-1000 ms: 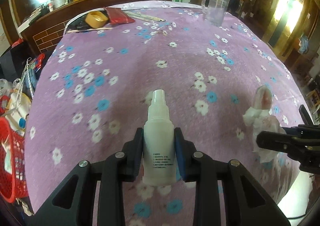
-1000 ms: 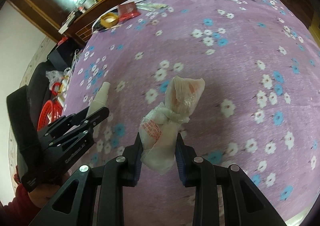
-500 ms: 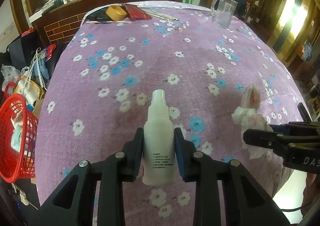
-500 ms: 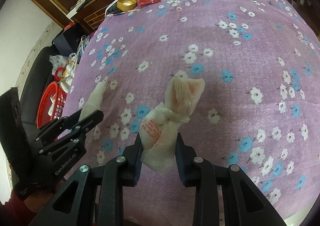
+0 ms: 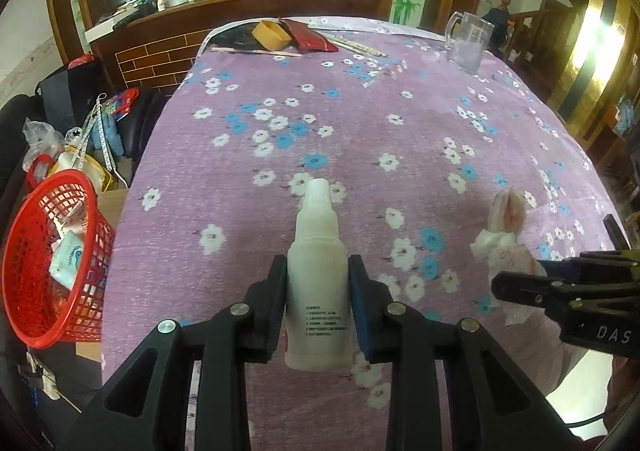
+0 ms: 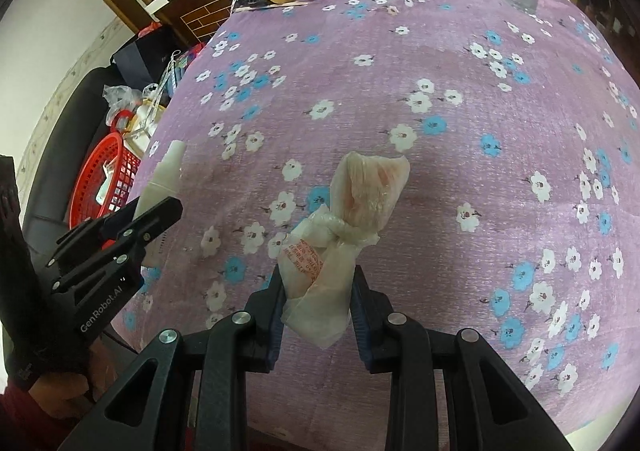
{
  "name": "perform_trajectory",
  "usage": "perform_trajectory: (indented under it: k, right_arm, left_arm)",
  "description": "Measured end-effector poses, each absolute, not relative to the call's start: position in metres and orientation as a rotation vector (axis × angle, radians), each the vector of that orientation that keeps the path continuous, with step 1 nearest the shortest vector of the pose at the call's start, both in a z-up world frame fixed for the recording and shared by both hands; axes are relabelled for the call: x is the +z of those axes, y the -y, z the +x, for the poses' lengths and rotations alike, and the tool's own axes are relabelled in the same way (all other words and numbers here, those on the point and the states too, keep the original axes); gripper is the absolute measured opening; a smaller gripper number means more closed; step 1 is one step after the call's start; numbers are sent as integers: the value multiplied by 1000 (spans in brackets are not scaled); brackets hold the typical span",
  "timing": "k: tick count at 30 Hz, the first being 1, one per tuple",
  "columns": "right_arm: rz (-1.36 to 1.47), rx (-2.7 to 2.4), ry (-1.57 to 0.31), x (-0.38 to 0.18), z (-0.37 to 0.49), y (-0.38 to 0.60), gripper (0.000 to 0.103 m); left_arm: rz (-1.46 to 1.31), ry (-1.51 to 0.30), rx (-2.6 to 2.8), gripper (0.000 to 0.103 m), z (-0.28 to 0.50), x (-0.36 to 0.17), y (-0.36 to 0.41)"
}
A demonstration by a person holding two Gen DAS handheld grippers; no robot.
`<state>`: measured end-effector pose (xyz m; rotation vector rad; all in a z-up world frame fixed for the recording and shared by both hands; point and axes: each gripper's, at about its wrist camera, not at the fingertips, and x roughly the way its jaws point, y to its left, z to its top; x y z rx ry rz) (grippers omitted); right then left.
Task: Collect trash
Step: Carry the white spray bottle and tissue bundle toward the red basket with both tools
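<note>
At the far left, beside the table edge, a red plastic basket (image 5: 52, 259) is seen standing on a cardboard box (image 5: 108, 207); white packets (image 5: 68, 257) are lying inside it. Behind it, bags and clutter are piled against a dark seat. The table (image 5: 360, 123) is covered with a purple cloth printed with white and blue flowers.

Near the middle of the left wrist view, a white spray bottle (image 5: 318, 283) is pinched upright between the pads of the left gripper (image 5: 318, 303), its nozzle pointing away over the cloth. At the far end of the table, a roll of tan tape (image 5: 271, 35), a red pouch (image 5: 312, 38) and some thin sticks (image 5: 352, 45) are laid near each other, and a clear glass mug (image 5: 468, 41) is set well to their right.

Further right, a knotted, crumpled plastic bag (image 6: 344, 235) with red print is clamped between the pads of the right gripper (image 6: 318, 303) and held above the cloth. In the right wrist view the left gripper and its bottle are seen at the left edge, between the bag and the basket. A hand in a red sleeve (image 6: 24, 407) is visible at the lower left corner there.
</note>
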<state>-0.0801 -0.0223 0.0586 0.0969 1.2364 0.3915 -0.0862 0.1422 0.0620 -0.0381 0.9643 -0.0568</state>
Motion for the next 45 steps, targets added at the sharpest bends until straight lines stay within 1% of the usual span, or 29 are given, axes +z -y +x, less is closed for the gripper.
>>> perform_trajectory:
  k: [7,16,25,45]
  right_arm:
    - [88,368,-1210,63,-79,26,32]
    - [72,376,-1175,75,-77,21,32]
    - [49,403,-1151,84,-81,10,32]
    - [-22,489,-1139,90,-88,-34,32]
  left_arm:
    - [-19,-965,-71,29,-85,64,-141]
    - [-9,-922,-72,29,-82,81,-140]
    - [-40,-891,-19,29,-97,91,-158]
    - [-103,-877,71,29,-120,92,-197]
